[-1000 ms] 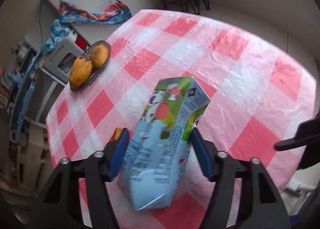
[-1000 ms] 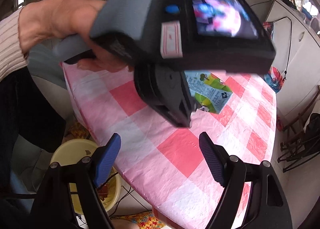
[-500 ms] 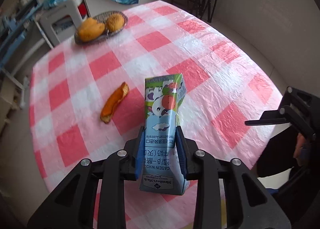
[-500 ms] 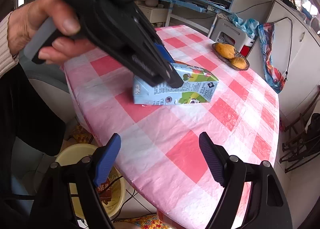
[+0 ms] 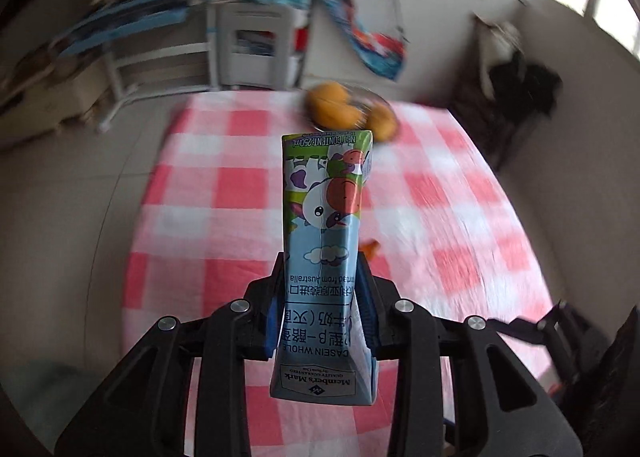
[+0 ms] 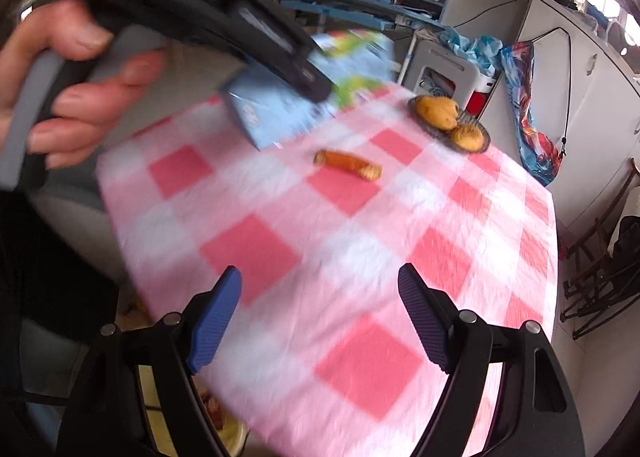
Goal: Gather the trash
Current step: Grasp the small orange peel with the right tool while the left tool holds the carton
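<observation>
A blue and green milk carton (image 5: 324,225) stands upright between the blue pads of my left gripper (image 5: 322,273), lifted above the checked table. The pads press on its sides while the jaws are opening slightly. In the right wrist view a hand (image 6: 72,97) carries that gripper at the upper left, with the blurred carton (image 6: 276,113) in it. An orange peel (image 6: 347,164) lies on the cloth past it; its tip (image 5: 370,247) shows behind the carton. My right gripper (image 6: 320,317) is open over the near table with nothing between its fingers.
A pink and white checked cloth covers the round table (image 6: 360,257). A dark dish (image 6: 484,137) with orange fruit sits at the far side. A yellow bin (image 6: 232,433) stands on the floor below the near left edge. Folding chairs (image 6: 600,277) stand at the right.
My left gripper closed on the lying carton, turned it upright and lifted it off the table. The orange peel is now uncovered. My right gripper shifted a little and stays open.
</observation>
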### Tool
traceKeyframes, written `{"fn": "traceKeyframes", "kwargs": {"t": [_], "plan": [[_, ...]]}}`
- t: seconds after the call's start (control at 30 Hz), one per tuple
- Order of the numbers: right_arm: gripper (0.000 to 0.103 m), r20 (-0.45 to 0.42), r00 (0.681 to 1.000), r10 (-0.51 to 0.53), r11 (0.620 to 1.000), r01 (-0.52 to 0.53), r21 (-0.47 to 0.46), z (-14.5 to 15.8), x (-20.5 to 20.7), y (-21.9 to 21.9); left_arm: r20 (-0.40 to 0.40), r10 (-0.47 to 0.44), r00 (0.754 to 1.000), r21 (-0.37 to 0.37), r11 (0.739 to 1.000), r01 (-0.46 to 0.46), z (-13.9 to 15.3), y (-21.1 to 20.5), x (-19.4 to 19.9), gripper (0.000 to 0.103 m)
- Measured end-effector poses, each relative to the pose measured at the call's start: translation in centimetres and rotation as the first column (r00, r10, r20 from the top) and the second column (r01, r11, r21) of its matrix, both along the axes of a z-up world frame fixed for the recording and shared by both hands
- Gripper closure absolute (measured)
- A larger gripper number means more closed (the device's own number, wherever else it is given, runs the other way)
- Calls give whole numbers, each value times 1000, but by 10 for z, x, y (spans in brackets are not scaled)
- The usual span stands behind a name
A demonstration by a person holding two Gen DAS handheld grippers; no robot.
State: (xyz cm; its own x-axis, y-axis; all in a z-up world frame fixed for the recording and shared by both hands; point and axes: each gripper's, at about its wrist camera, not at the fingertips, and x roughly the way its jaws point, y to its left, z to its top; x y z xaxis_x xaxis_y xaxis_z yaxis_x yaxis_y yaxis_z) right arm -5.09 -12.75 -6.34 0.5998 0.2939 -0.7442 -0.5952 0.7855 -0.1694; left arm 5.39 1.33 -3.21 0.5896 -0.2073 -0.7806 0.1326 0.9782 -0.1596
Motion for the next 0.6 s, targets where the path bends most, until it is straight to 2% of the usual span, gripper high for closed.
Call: {"fn": "traceKeyframes", "kwargs": {"t": [0.13, 0.27, 0.43, 0.6], "plan": [[26, 12, 1000, -10, 999, 10, 38, 2, 28, 18, 15, 104, 995, -72, 992, -102, 6, 22, 2, 71], [26, 15, 1000, 24, 999, -24, 39, 0, 54, 29, -17, 131, 991, -145, 981, -132, 3, 37, 9, 71], [26, 10, 985, 169, 985, -169, -16, -6, 78, 40, -12, 148, 989, -140, 979, -148, 3, 49, 16, 71], [26, -49, 979, 198, 980, -200, -25, -23, 103, 38, -9, 147, 989, -144, 979, -147, 4, 53, 27, 71]]}}
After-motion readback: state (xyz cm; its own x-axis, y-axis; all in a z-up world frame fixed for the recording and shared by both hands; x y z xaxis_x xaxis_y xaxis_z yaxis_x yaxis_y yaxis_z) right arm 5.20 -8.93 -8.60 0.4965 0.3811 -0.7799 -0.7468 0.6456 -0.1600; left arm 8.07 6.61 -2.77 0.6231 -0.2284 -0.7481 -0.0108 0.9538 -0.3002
